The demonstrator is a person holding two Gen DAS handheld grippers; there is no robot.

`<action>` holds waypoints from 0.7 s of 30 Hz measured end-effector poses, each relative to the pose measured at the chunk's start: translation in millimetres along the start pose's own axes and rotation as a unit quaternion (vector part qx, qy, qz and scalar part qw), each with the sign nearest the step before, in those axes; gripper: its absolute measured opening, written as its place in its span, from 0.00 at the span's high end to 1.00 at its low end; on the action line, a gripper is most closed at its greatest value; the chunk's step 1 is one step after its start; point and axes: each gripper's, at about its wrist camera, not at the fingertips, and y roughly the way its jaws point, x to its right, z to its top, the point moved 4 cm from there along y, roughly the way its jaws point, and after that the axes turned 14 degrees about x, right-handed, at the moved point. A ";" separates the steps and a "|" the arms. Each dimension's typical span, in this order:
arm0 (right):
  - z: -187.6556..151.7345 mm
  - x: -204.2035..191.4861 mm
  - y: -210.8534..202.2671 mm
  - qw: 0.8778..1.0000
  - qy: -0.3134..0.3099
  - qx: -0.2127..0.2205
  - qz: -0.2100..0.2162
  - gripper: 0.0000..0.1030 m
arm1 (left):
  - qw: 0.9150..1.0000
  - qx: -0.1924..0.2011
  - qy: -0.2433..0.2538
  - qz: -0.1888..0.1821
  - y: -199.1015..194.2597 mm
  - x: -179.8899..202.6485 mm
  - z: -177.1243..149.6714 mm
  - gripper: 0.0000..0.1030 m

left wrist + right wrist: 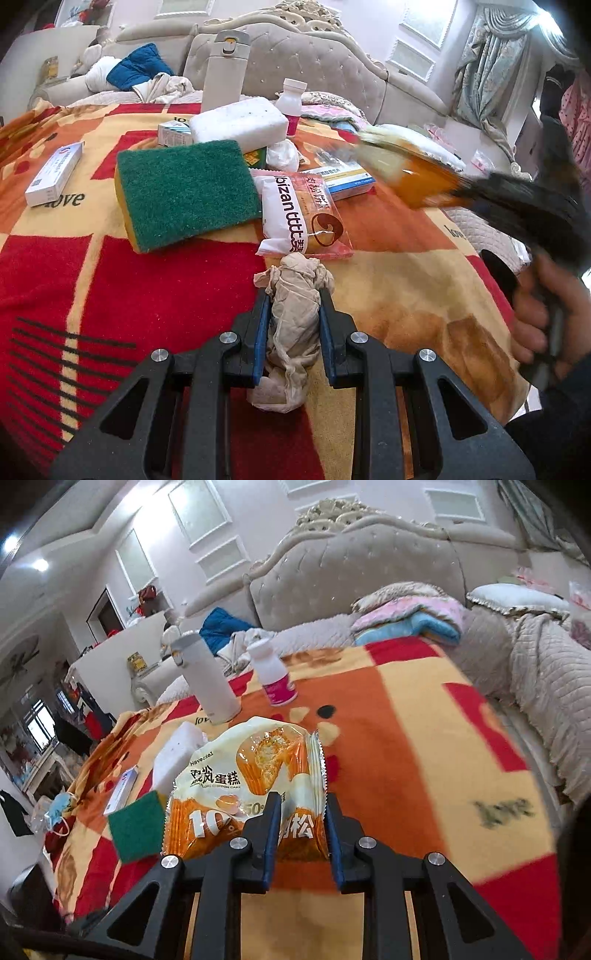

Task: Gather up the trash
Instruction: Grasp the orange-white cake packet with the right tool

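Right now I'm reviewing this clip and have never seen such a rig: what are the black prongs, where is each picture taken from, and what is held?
No robot here: a person carries a hand-held two-finger gripper in each hand, with a fisheye camera looking along its fingers. The black prongs are those fingers.

The left wrist view shows the left gripper shut on a crumpled paper wad. On the right of that view, blurred, a hand carries the other gripper.

The right wrist view shows the right gripper shut on an orange cake wrapper.

On the patterned blanket lie a green sponge, a white foam block, small boxes, another snack packet, a white flask and a small bottle.
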 end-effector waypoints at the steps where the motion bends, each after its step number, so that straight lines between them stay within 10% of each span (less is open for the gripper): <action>1: -1.2 5.6 -11.1 1.000 0.001 0.004 -0.003 0.79 | 1.000 0.000 -0.001 0.000 0.0 -0.2 -0.3 0.78; 17: -18.4 49.9 -92.8 0.999 0.009 0.025 -0.019 0.79 | 1.000 0.013 0.006 0.011 -18.3 39.7 25.9 0.79; 18: -19.0 53.1 -91.8 0.999 0.022 0.022 -0.012 0.75 | 1.000 0.011 0.003 0.011 -18.1 41.1 25.2 0.79; 21: -22.5 60.2 -87.6 0.999 0.046 0.017 -0.010 0.19 | 1.000 0.005 -0.001 0.011 -17.8 45.3 21.1 0.78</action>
